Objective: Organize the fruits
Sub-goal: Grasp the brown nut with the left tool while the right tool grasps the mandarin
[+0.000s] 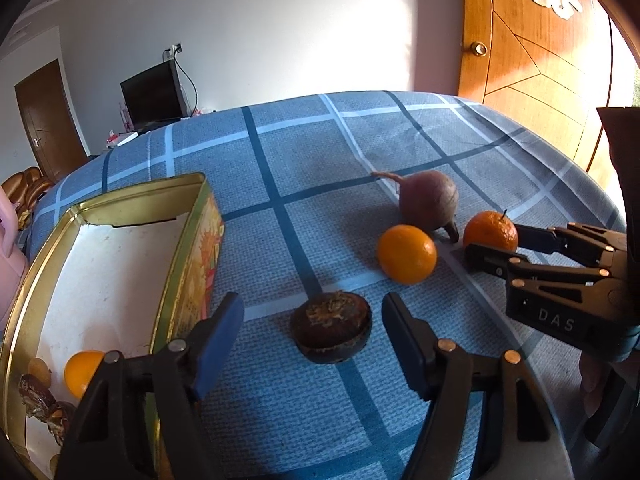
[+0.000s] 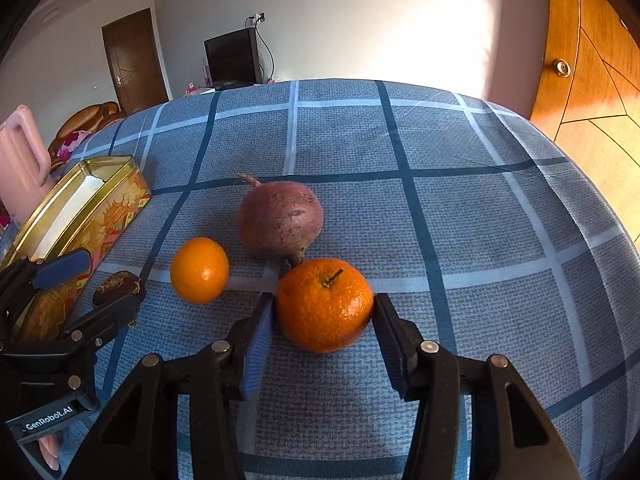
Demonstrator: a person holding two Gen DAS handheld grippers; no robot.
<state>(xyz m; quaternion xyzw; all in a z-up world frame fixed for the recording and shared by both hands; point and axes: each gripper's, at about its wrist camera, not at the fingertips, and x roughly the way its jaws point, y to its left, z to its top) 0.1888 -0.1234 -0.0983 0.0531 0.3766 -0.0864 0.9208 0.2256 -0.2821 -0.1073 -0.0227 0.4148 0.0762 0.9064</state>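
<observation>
My right gripper (image 2: 324, 308) is shut on a stemmed mandarin (image 2: 325, 298) that rests on the blue checked cloth, with one pad pressing on each side. Behind it lie a purple-red root vegetable (image 2: 280, 218) and a smooth orange (image 2: 200, 270). My left gripper (image 1: 312, 304) is open around a dark brown round fruit (image 1: 331, 328), and a gap shows on both sides. Left of it stands an open gold tin (image 1: 200, 216) that holds another orange (image 1: 82, 372). The left wrist view shows the right gripper (image 1: 492, 242) at the mandarin (image 1: 490, 228).
Several dark dried pieces (image 1: 40, 396) lie in the tin's near corner. A pink object (image 2: 20, 152) stands beyond the tin at the table's left edge. A wooden door (image 1: 540, 60) is past the far right edge, and a black monitor (image 2: 232, 56) is behind the table.
</observation>
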